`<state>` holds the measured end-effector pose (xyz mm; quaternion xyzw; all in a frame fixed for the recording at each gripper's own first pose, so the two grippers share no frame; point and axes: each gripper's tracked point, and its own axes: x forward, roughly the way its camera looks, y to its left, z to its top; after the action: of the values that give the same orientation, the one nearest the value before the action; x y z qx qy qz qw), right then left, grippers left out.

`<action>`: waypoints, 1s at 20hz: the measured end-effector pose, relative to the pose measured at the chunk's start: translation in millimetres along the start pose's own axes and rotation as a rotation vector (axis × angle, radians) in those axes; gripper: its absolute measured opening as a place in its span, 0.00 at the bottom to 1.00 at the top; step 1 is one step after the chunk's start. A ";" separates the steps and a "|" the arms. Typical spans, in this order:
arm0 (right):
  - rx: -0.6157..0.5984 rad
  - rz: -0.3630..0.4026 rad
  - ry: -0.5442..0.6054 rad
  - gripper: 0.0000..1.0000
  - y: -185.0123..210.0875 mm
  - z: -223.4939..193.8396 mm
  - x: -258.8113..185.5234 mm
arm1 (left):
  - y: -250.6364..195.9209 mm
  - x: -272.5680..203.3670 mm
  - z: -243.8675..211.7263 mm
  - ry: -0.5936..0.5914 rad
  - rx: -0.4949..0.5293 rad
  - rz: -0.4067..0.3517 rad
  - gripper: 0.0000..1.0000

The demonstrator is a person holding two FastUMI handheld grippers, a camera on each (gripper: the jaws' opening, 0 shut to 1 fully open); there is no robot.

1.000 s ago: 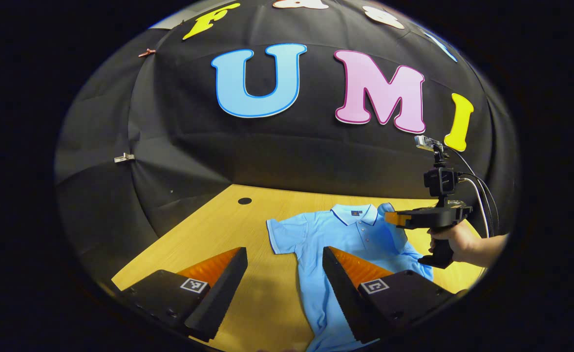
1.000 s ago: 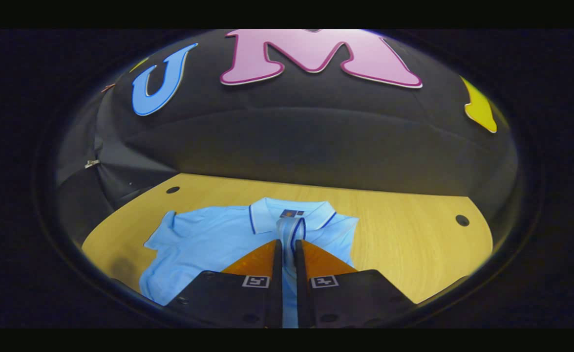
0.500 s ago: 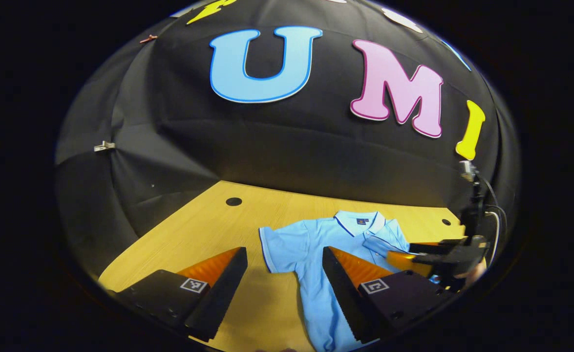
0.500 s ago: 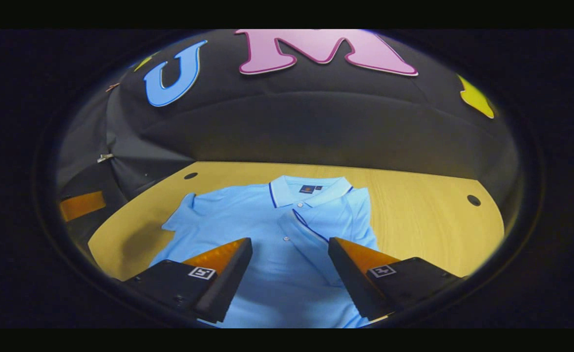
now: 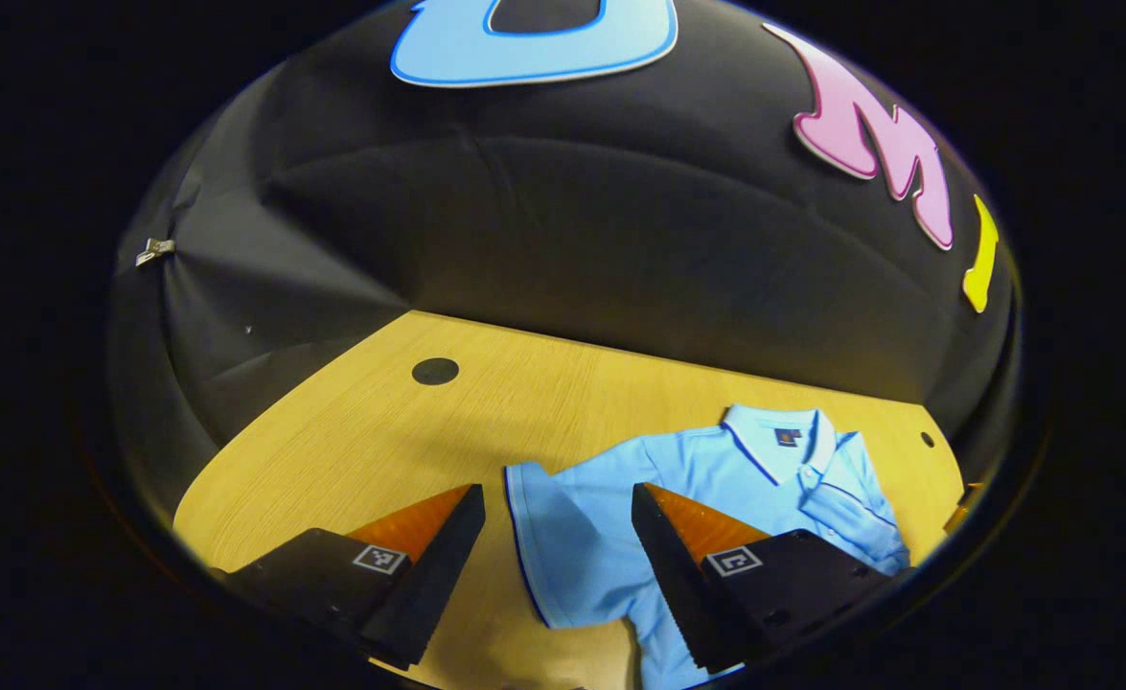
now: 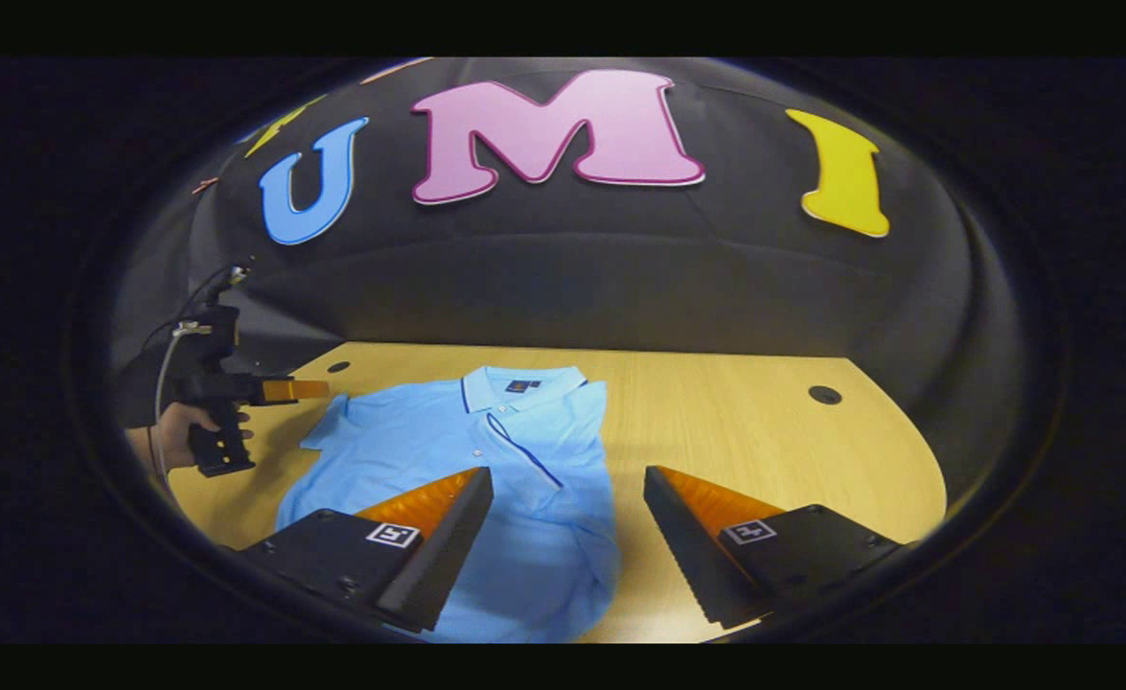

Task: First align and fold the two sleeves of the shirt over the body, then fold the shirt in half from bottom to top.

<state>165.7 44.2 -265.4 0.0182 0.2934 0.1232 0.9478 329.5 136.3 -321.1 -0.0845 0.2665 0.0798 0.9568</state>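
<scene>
Left gripper view: camera low over wooden table (image 5: 352,431), facing booth wall, own left gripper (image 5: 559,537) at 6 o'clock, fingers apart. Shirt (image 5: 620,498) close, 4 to 5 o'clock.

Right gripper view: camera higher, farther back, facing same wall; own right gripper (image 6: 568,522) at 6 o'clock, fingers apart. Left gripper (image 6: 289,389) and holding hand (image 6: 174,431) at 9 o'clock.

Shared: shirt (image 6: 486,460), table (image 6: 735,422), wall.
</scene>
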 end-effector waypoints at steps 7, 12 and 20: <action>0.016 -0.049 0.003 0.99 -31.8 -13.6 -17.7 | 12.0 39.0 -29.3 0.102 0.052 0.082 0.95; 0.061 -0.063 0.000 0.99 -37.5 -15.4 -19.2 | -5.0 45.0 -31.2 0.115 0.092 0.038 0.83; 0.076 -0.053 0.040 0.99 -25.0 -32.5 -34.4 | -37.1 36.5 -27.3 0.139 0.165 0.018 0.06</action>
<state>125.6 10.3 -276.0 0.0439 0.3172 0.0871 0.9433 354.2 98.6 -358.8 -0.0085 0.3388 0.0600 0.9389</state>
